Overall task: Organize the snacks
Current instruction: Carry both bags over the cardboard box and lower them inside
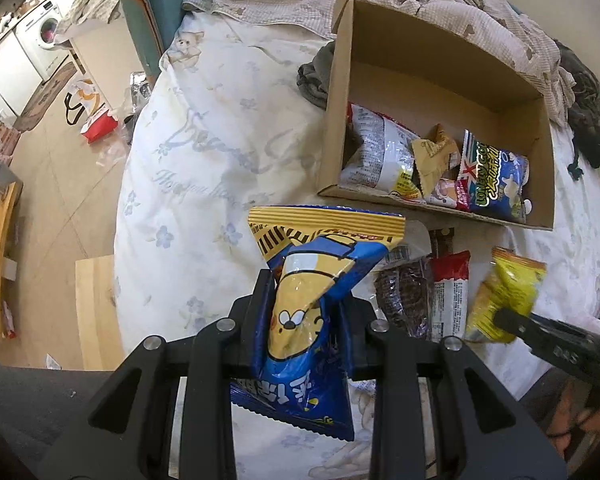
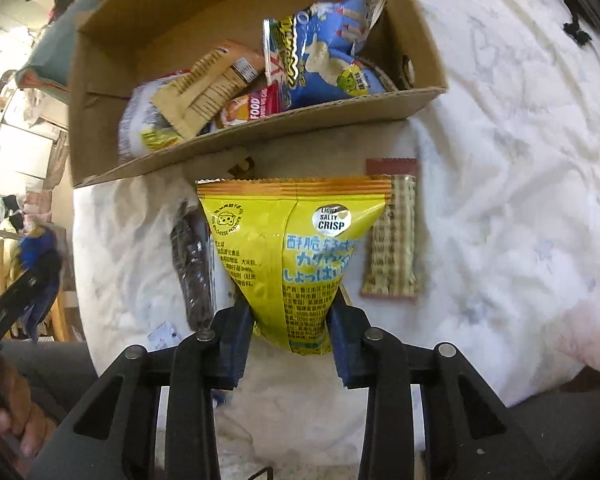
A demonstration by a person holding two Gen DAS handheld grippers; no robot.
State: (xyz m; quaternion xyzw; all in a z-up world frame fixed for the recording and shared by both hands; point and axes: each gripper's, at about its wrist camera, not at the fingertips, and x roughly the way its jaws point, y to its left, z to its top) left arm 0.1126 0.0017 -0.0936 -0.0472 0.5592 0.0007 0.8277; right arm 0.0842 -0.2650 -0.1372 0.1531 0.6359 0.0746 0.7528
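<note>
From the left wrist, nearest the lens is the left gripper (image 1: 306, 304), its jaws drawn narrow and pinching a blue and yellow snack bag (image 1: 312, 300) at its middle, so the bag crumples and stands up above the bed sheet (image 1: 203, 168). Beyond it sits the cardboard box (image 1: 540, 168), open on top, with several packets already lying along its near wall, among them a blue packet (image 1: 496, 176) and a white one (image 1: 380, 152); the far half of the box floor is bare. Between gripper and box a dark bar (image 1: 404, 296) and a red-ended bar (image 1: 450, 292) lie on the sheet, not yet picked up. At the right edge the right gripper shows blurred, with a yellow bag (image 1: 504, 292) at its tip.

From the right wrist, nearest is the right gripper (image 2: 293, 320), its blue pads pressed on the lower end of that yellow bag (image 2: 295, 248), which is squeezed narrow there. A striped bar (image 2: 392, 240) lies flat just right of the bag, the dark bar (image 2: 191, 268) to its left. The box (image 2: 259, 128) stands just beyond.

As I judge it, the sorting is roughly midway: some packets are boxed, two are in hand, and at least three bars are left on the bed.
</note>
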